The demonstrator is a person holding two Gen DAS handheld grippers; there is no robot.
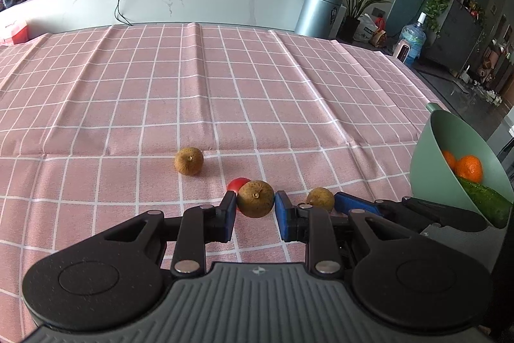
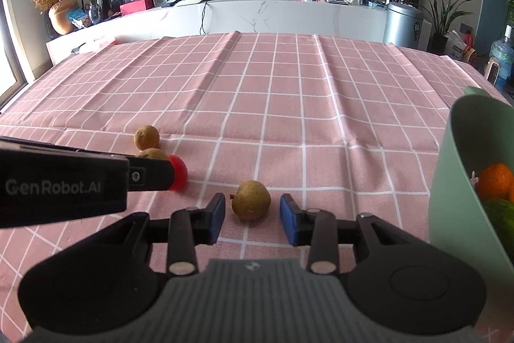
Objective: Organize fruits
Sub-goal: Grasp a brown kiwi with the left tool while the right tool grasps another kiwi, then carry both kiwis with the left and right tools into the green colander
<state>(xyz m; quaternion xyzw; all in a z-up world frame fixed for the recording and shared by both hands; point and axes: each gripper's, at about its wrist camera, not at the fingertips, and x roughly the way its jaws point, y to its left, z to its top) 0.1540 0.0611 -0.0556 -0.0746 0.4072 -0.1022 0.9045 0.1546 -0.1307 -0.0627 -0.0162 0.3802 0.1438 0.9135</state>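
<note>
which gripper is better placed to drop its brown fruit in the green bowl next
Left, probably. The left gripper is shut on a brown fruit, ready to lift. The right gripper sits nearer the green bowl, but its pads stand clear of its own fruit.

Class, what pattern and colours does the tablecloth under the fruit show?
The tablecloth is pink with a white grid of squares, clearest in the right wrist view.

Quick count: three brown longans (image 1: 256, 199) (image 1: 189, 160) (image 1: 320, 199); one red tomato (image 1: 237, 184) just past the left gripper's (image 1: 255, 209) fingers; two oranges (image 1: 469, 168) and one cucumber (image 1: 488, 202) in one green bowl (image 1: 427, 156) off to its right.
</note>
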